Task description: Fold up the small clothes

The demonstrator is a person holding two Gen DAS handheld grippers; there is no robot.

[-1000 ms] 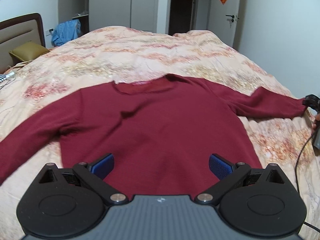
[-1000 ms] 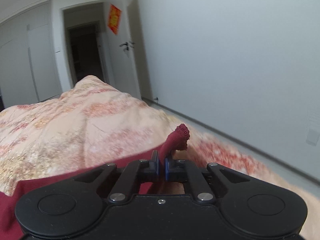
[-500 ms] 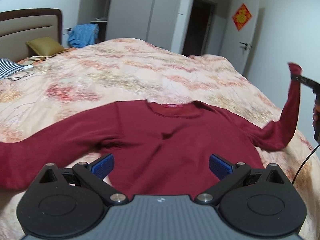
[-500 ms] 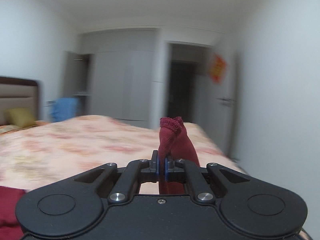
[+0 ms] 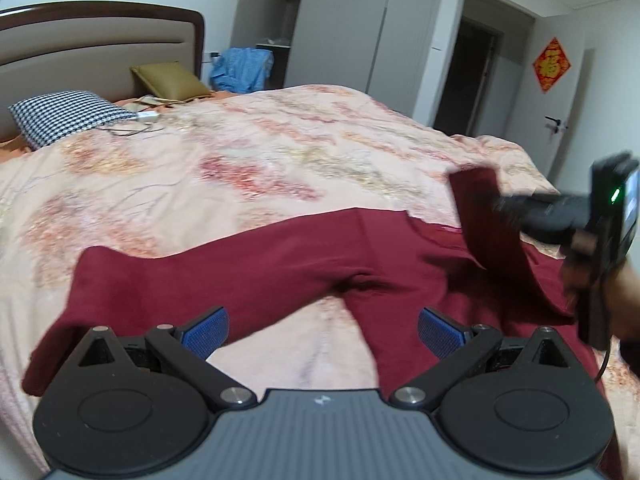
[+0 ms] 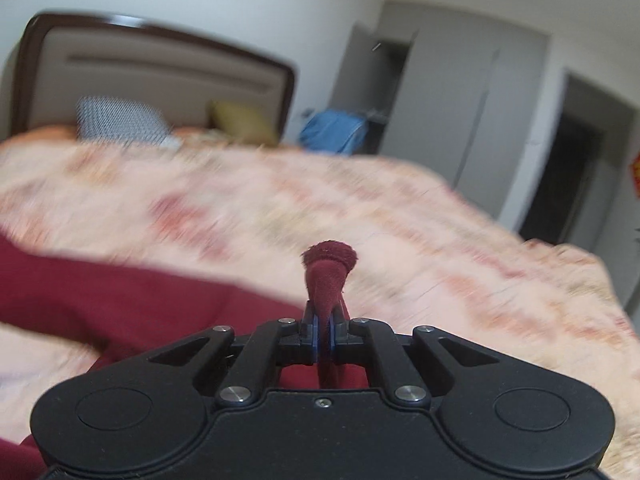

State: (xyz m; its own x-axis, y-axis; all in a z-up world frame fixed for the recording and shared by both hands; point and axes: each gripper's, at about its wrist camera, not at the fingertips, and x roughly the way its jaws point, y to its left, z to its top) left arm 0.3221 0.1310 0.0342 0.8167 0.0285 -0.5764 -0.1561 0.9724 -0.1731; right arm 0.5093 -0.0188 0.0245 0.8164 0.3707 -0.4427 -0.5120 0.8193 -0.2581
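Setting: maroon sweater [image 5: 304,264] spread across a floral quilt [image 5: 240,168] on a bed, collar toward 12 o'clock, hem toward 6 o'clock in the left wrist view.

Right gripper [image 6: 325,326]: clamped tight on the cuff of the right sleeve [image 6: 329,264], cuff poking out beyond the pads; seen from the left wrist at 3 o'clock, sleeve lifted off the quilt and hanging in a band over the sweater's chest.

Left gripper [image 5: 322,330]: blue pads spread wide, nothing between them, poised above the sweater's lower left side.

Left sleeve [image 5: 132,292]: flat on the quilt, long axis running from the armpit near centre out toward 8 o'clock, its cuff end draped off toward the lower left edge, just beside the left pad.

Key relation: raised right sleeve pointed inward toward 9 o'clock, across the body; judged ready to be laid over the chest. Left sleeve nearer the left gripper by far, well apart from the right.

Risk: motion blur in both views; exact landing spot of the carried cuff not readable.

Background: headboard [image 5: 100,44], checked pillow [image 5: 68,118].
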